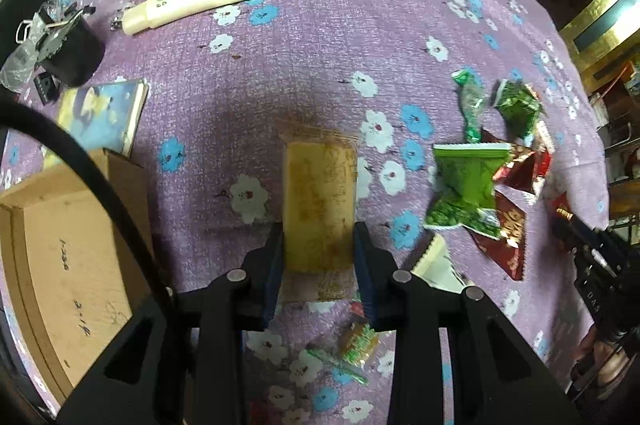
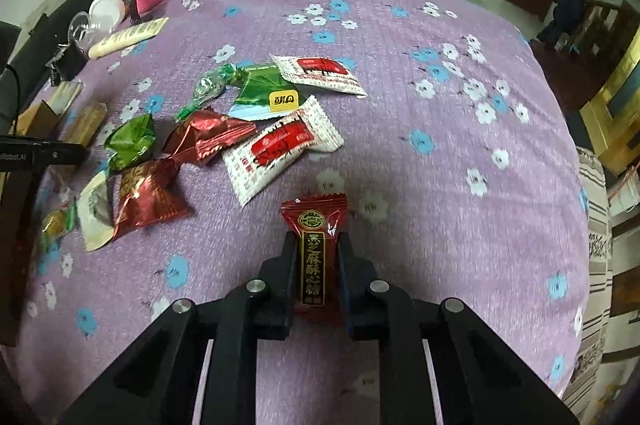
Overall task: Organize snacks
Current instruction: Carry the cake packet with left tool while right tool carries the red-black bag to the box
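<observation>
Snacks mid-sort, both tongs loaded. Left gripper (image 1: 319,245) clamps a yellow wafer pack (image 1: 319,201) above the purple cloth (image 1: 320,37), cardboard box (image 1: 60,249) just to its left. Right gripper (image 2: 318,253) pinches a red candy (image 2: 314,249) clear of the loose pile (image 2: 208,145). Likely step: carrying to the box, though its inside is partly hidden. Next: swing the wafer pack left over the rim, then release.
</observation>
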Available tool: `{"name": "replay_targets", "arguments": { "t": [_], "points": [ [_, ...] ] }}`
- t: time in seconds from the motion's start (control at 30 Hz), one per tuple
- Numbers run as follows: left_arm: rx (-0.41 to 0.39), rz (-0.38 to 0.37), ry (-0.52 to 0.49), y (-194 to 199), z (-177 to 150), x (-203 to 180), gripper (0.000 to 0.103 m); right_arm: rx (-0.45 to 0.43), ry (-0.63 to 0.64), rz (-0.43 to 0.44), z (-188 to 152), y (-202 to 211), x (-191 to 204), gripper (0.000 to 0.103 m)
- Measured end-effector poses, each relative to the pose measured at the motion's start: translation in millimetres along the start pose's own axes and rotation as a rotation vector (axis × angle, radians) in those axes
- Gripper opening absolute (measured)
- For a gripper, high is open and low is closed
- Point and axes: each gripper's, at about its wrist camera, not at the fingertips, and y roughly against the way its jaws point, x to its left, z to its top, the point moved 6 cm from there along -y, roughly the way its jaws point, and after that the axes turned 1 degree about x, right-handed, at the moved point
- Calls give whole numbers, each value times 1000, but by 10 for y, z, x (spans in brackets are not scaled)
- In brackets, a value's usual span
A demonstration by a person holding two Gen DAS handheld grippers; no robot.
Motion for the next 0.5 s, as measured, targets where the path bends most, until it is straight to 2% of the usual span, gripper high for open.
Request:
{"name": "replay_targets", "arguments": {
  "t": [0.23,0.5],
  "points": [
    [-68,-20,-30,267,-227,-137,34,-17,-24,38,-222,212,14,17],
    [-140,-62,-12,659,-473,-28,35,-67,2,59,-326,559,199,16]
  ]
}}
